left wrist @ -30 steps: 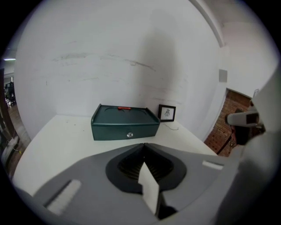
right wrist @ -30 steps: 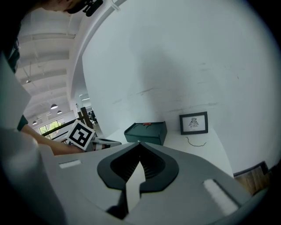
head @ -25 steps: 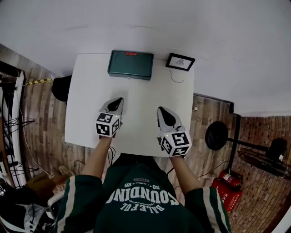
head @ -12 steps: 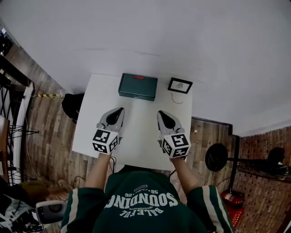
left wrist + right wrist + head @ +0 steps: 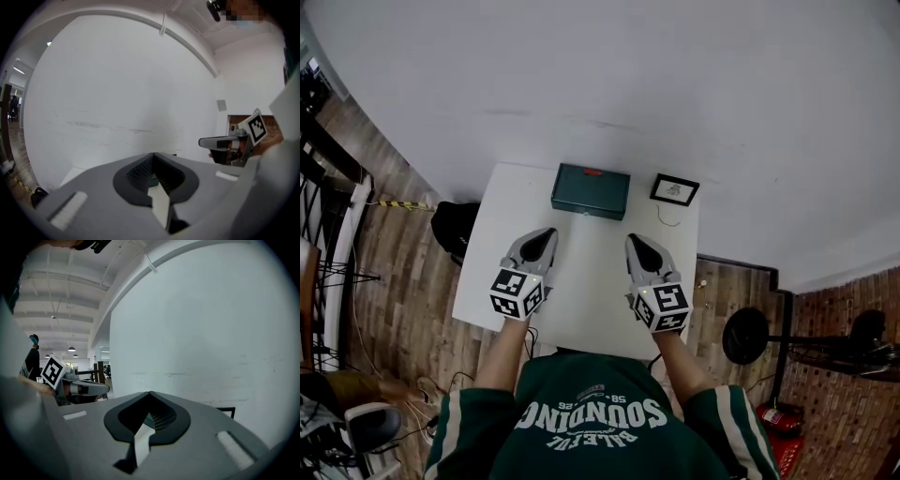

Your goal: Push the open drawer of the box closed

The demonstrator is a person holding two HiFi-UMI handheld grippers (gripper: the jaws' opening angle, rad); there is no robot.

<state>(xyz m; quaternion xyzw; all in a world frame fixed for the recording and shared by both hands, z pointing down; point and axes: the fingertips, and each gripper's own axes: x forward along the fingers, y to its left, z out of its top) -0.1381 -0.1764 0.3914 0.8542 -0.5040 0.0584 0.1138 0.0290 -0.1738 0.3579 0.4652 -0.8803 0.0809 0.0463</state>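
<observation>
A dark green box [image 5: 591,191] with a small red mark on its lid stands at the far edge of the white table [image 5: 586,300], against the wall. From this height I cannot make out its drawer. My left gripper [image 5: 546,232] and right gripper [image 5: 635,239] hover side by side over the table's middle, well short of the box, both pointing at it. In the left gripper view the jaws [image 5: 153,154] meet at the tip with nothing between them. The right gripper's jaws [image 5: 150,393] are likewise shut and hold nothing.
A small black picture frame [image 5: 675,189] lies right of the box with a thin cord beside it. A black bag [image 5: 455,228] sits on the floor at the table's left. A round black weight [image 5: 745,335] and a red canister [image 5: 778,417] are at the right.
Both grippers have risen while staying side by side. The head view has pulled back, so the table and the box look smaller and farther away.
</observation>
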